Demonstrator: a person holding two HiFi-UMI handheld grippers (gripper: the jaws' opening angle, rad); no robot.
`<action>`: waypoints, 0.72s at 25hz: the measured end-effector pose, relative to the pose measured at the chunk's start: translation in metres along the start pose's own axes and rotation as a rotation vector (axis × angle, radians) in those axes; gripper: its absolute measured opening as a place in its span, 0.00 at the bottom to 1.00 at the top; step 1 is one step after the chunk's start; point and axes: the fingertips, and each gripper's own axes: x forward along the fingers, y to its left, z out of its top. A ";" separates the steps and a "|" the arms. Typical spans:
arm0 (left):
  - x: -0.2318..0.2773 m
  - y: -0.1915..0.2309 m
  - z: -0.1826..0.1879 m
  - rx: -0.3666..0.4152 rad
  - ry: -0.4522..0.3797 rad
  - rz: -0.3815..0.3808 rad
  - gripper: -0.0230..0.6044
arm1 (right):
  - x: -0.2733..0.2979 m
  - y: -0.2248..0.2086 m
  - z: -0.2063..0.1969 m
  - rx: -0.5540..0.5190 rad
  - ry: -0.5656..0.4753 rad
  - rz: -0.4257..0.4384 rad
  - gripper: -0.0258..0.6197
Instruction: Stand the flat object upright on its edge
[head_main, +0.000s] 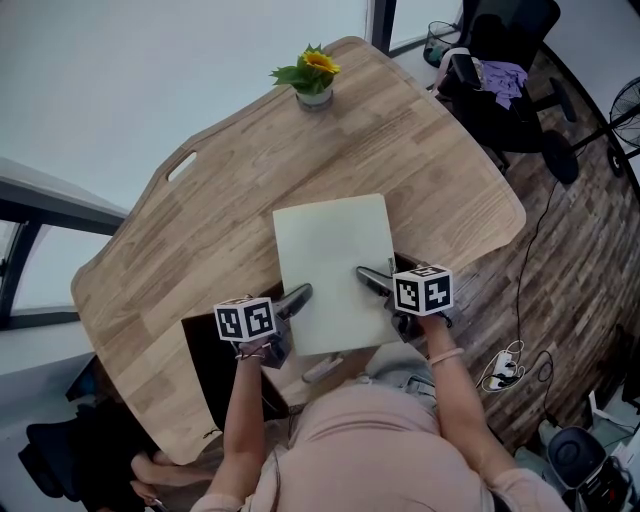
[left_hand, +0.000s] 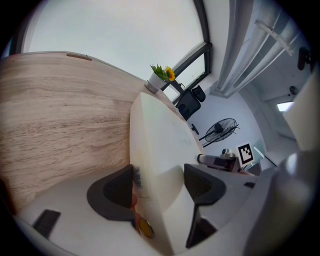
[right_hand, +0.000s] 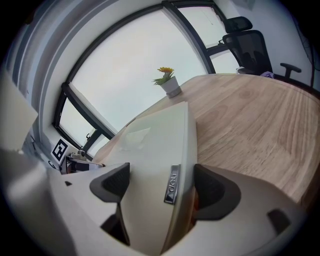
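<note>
A cream flat case (head_main: 335, 270) lies on the wooden table (head_main: 200, 230), its near edge at the table's front. My left gripper (head_main: 300, 296) holds its near left corner and my right gripper (head_main: 372, 278) its near right part. In the left gripper view the case (left_hand: 160, 135) fills the gap of the left gripper (left_hand: 157, 185), with one pad on its barcode edge and the other on its broad face. In the right gripper view the right gripper (right_hand: 160, 187) is shut on the case (right_hand: 160, 145) beside a small metal badge (right_hand: 172, 184).
A potted sunflower (head_main: 314, 82) stands at the table's far edge, beyond the case. A black office chair (head_main: 500, 60) sits off the far right corner. A power strip with cables (head_main: 505, 365) lies on the floor to the right. A slot handle (head_main: 181, 165) is cut near the table's left rim.
</note>
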 end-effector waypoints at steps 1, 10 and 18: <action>-0.001 -0.001 0.000 0.003 -0.001 0.003 0.52 | -0.001 0.000 0.000 0.000 -0.001 0.000 0.67; -0.009 -0.011 0.001 0.047 -0.015 0.013 0.52 | -0.012 0.007 0.000 -0.021 -0.026 0.002 0.66; -0.019 -0.022 0.001 0.085 -0.039 0.016 0.52 | -0.025 0.017 0.003 -0.066 -0.057 -0.003 0.65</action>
